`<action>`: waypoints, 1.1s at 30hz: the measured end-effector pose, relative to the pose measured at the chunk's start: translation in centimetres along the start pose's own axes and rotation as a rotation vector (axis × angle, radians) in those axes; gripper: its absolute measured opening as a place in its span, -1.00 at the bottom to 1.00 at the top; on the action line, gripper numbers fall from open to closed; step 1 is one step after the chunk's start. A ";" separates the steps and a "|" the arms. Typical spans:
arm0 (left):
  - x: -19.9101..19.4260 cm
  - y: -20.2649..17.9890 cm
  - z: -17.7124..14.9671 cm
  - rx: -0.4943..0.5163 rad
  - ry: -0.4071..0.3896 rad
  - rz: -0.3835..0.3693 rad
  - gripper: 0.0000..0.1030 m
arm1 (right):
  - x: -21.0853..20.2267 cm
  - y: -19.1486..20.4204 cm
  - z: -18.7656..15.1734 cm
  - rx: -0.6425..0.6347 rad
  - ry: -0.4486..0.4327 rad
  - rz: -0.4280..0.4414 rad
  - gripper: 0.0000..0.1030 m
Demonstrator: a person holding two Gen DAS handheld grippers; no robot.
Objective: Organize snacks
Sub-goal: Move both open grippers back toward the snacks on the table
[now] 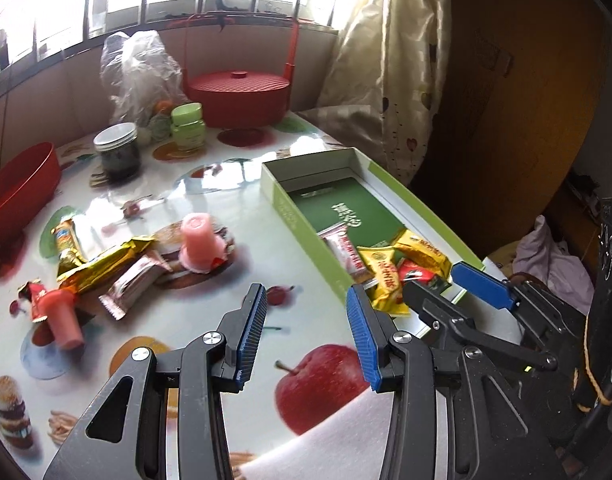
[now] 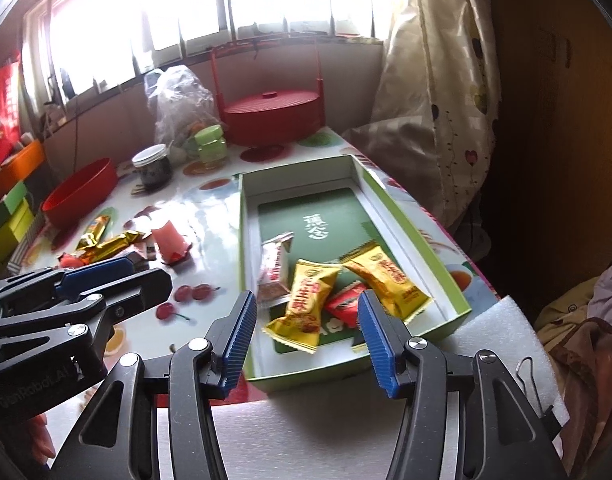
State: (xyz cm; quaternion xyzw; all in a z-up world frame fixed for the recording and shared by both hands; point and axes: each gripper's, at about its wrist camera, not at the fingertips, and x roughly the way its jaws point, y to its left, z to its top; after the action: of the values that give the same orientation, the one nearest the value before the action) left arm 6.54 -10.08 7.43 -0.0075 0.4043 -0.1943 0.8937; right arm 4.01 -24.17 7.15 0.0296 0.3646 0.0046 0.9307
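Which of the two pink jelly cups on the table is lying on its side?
The pink jelly cup at the left end of the snack pile lies tipped over. The other jelly cup stands upside down on its wide rim, nearer the green box.

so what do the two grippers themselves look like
The left gripper and right gripper match: black angular linkage arms with silver pivot bolts, and ribbed blue pads lining each finger. The left body shows white lettering in the right view.
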 end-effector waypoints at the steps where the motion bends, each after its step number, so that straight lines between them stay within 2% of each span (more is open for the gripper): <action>1: -0.2 0.3 -0.1 -0.005 -0.003 0.006 -0.16 | 0.0 0.3 0.0 -0.004 -0.001 0.001 0.03; 17: -2.6 6.4 -2.0 -0.131 -0.037 0.094 -0.16 | 1.3 4.5 0.8 -0.080 0.010 0.062 0.03; 25: -3.1 10.8 -3.3 -0.222 -0.026 0.164 -0.16 | 2.7 7.1 1.5 -0.131 0.025 0.106 0.03; 33: -2.9 14.4 -4.2 -0.304 -0.014 0.203 -0.16 | 4.8 9.3 2.2 -0.173 0.045 0.155 0.03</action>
State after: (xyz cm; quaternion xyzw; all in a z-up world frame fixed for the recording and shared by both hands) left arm 6.59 4.86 4.25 -0.1029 0.4213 -0.0395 0.9002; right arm 9.16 -14.81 6.00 -0.0229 0.3802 0.1086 0.9182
